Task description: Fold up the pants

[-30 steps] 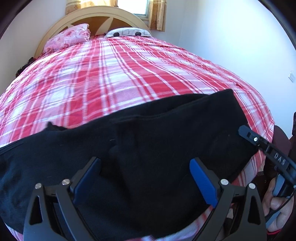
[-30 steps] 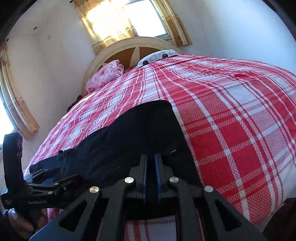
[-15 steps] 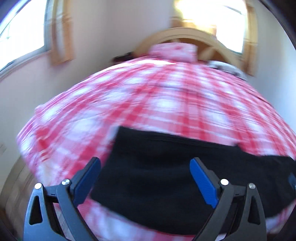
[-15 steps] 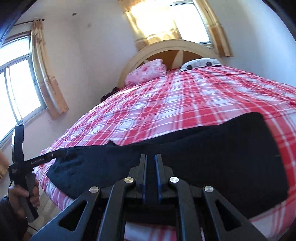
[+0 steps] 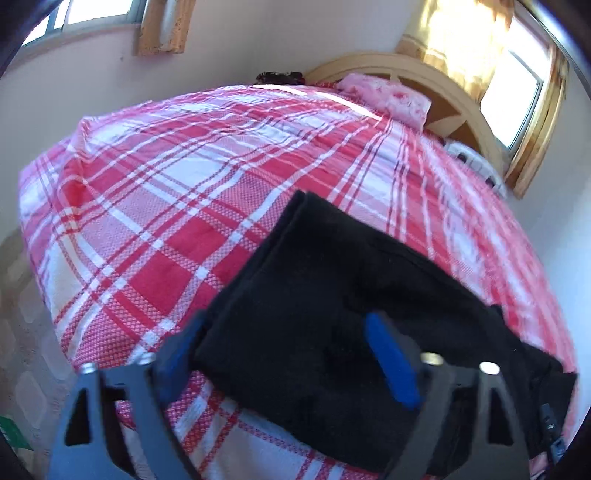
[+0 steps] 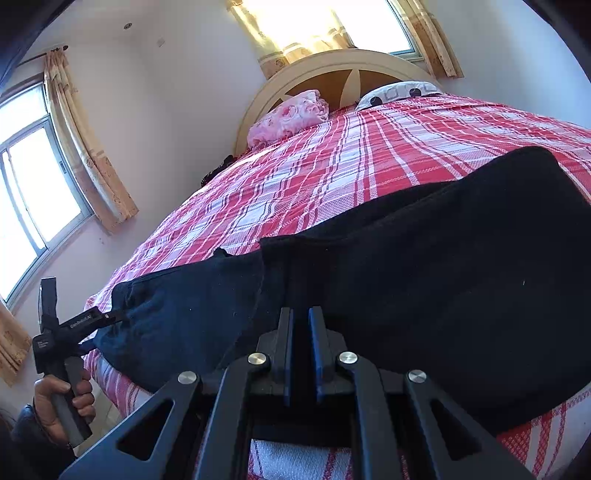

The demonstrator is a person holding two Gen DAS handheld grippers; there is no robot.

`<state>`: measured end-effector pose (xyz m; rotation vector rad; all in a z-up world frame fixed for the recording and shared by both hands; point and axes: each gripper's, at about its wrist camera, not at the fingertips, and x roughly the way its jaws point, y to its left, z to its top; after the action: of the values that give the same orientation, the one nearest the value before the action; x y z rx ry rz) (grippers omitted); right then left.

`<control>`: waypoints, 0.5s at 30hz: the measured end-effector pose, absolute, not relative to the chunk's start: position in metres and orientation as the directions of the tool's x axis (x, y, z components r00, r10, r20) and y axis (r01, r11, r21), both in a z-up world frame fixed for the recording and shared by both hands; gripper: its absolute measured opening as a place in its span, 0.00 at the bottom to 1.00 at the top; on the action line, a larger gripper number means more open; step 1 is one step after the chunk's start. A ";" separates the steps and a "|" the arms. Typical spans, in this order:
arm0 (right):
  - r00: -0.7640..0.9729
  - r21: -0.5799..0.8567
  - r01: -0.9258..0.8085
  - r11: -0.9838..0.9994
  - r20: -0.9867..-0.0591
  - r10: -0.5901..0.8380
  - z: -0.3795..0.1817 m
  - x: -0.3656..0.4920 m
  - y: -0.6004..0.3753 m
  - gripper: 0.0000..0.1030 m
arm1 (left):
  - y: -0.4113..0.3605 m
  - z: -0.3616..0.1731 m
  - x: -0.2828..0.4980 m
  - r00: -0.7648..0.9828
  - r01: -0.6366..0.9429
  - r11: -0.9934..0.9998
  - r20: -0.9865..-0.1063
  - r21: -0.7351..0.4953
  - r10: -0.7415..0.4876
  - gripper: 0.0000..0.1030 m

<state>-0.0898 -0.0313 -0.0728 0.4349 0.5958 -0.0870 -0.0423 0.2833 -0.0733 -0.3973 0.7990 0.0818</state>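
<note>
While fingers [image 5: 388, 365] straddle, pants [image 5: 325, 295] lie between.

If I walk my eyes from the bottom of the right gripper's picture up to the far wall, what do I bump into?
right gripper → black pants → red plaid bedspread → pink pillow → wooden headboard → sunny window with curtains.

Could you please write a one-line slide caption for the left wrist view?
Left tongs, jaws just closing, straddle the end of the black pants lying on a red plaid bedspread.
</note>
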 end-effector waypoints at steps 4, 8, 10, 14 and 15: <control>0.830 0.378 0.200 0.904 -0.556 0.048 -0.074 -0.092 -0.032 0.09 | 0.304 -0.072 -0.046 0.720 -0.251 0.874 -0.684 -0.417 -0.119 0.44; 0.833 0.378 0.198 0.904 -0.552 0.048 -0.074 -0.092 -0.032 0.09 | 0.291 -0.069 -0.049 0.733 -0.289 0.904 -0.680 -0.314 -0.002 0.55; 0.834 0.380 0.195 0.904 -0.550 0.051 -0.074 -0.092 -0.034 0.09 | 0.280 -0.072 -0.047 0.723 -0.286 0.924 -0.690 -0.252 0.036 0.64; 0.837 0.382 0.186 0.905 -0.544 0.058 -0.075 -0.093 -0.035 0.09 | 0.276 -0.077 -0.048 0.734 -0.271 0.929 -0.679 -0.252 0.030 0.80; 0.838 0.383 0.184 0.905 -0.543 0.059 -0.075 -0.093 -0.034 0.09 | 0.277 -0.079 -0.047 0.728 -0.274 0.925 -0.685 -0.264 0.020 0.80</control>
<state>-0.0925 -0.0345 -0.0753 0.4400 0.5782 -0.0685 -0.0475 0.2774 -0.0792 -0.3637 0.7411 0.1661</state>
